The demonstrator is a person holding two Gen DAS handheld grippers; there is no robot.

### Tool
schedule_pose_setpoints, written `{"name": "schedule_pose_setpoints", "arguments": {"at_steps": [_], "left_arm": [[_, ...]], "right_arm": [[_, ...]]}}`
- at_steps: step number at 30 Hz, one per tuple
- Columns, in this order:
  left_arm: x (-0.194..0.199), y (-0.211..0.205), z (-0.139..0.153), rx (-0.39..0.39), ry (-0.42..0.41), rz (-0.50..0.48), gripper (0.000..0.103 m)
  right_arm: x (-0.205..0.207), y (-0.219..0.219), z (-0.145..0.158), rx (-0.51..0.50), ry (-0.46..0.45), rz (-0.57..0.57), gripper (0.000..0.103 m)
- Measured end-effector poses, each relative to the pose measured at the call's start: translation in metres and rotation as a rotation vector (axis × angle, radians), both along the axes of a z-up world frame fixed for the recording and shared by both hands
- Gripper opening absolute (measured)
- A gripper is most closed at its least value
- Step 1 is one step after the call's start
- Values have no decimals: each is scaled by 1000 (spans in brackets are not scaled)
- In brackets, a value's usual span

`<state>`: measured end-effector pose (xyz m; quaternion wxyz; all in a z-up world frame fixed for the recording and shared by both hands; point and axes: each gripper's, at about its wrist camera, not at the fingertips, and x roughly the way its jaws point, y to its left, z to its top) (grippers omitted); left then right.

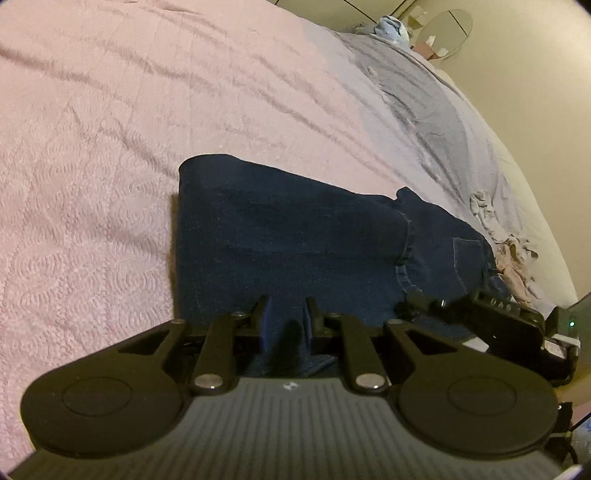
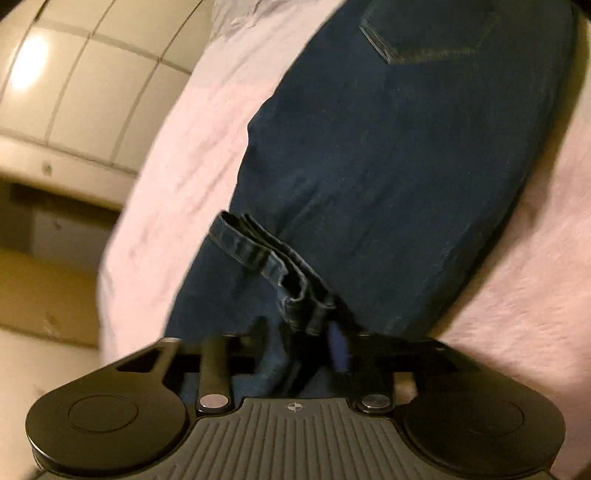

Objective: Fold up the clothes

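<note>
Dark blue jeans [image 1: 295,236] lie folded on a pink bedspread [image 1: 129,129]. My left gripper [image 1: 287,314] is shut on the near edge of the jeans, with denim bunched between its fingers. The right gripper shows in the left wrist view [image 1: 480,306] at the jeans' right side. In the right wrist view my right gripper [image 2: 299,332] is shut on the jeans [image 2: 388,166] at the waistband, whose belt loop [image 2: 258,251] sticks up just ahead of the fingers. A back pocket [image 2: 424,33] shows at the far end. The right wrist view is blurred.
A grey-blue garment [image 1: 417,92] lies spread on the bed's far right. A crumpled beige cloth [image 1: 506,243] sits near the right edge. A light blue bundle [image 1: 391,27] and a round mirror [image 1: 447,33] are at the far end. Tiled floor [image 2: 74,74] lies beyond the bed's edge.
</note>
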<state>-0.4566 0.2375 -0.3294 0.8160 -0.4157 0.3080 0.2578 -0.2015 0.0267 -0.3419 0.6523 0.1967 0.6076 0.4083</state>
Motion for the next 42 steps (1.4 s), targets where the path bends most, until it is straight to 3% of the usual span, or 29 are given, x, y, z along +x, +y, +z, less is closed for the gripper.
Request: {"name": "schedule_pose_setpoints", "arguments": {"at_steps": [2, 4, 7, 10, 13, 16, 18, 21, 23, 24, 27, 29, 31, 34, 36, 40, 42], "left_arm": [[0, 1, 0, -6, 3, 10, 13], [1, 2, 2, -9, 12, 14, 12], [8, 0, 18, 3, 0, 0, 12], [19, -3, 41, 16, -65, -15, 12], [40, -11, 60, 35, -122, -50, 13], [73, -24, 58, 35, -132, -96, 13], [97, -34, 47, 29, -103, -126, 13], [123, -48, 30, 16, -42, -145, 9], [137, -56, 21, 9, 1, -152, 9], [142, -59, 21, 13, 17, -154, 9], [151, -69, 35, 50, 50, -151, 10], [154, -73, 43, 72, 51, -138, 10], [159, -75, 46, 85, 52, -121, 12], [172, -75, 34, 73, 106, -106, 12], [179, -77, 29, 82, 137, -112, 12], [181, -81, 23, 105, 190, -125, 12], [181, -78, 19, 94, 194, -112, 12]], "right_arm": [[3, 5, 0, -3, -15, 14, 42], [6, 11, 3, -20, -45, 42, 13], [10, 13, 28, 53, -167, 110, 12], [17, 3, 76, 136, -377, 187, 12], [49, -22, 114, 160, -530, 142, 12], [96, -50, 129, 95, -629, 65, 12], [133, -61, 114, -20, -623, 13, 12], [190, -78, 77, -163, -488, -73, 12], [212, -93, 70, -145, -437, -93, 12], [215, -92, 75, -112, -459, -84, 12], [214, -91, 107, 9, -623, -44, 12], [224, -98, 121, 69, -673, -64, 12], [241, -105, 114, 49, -643, -97, 12], [276, -108, 69, -87, -482, -121, 12], [286, -113, 56, -64, -428, -145, 12], [282, -129, 82, 21, -543, -158, 12], [286, -137, 85, 13, -535, -180, 12]]}}
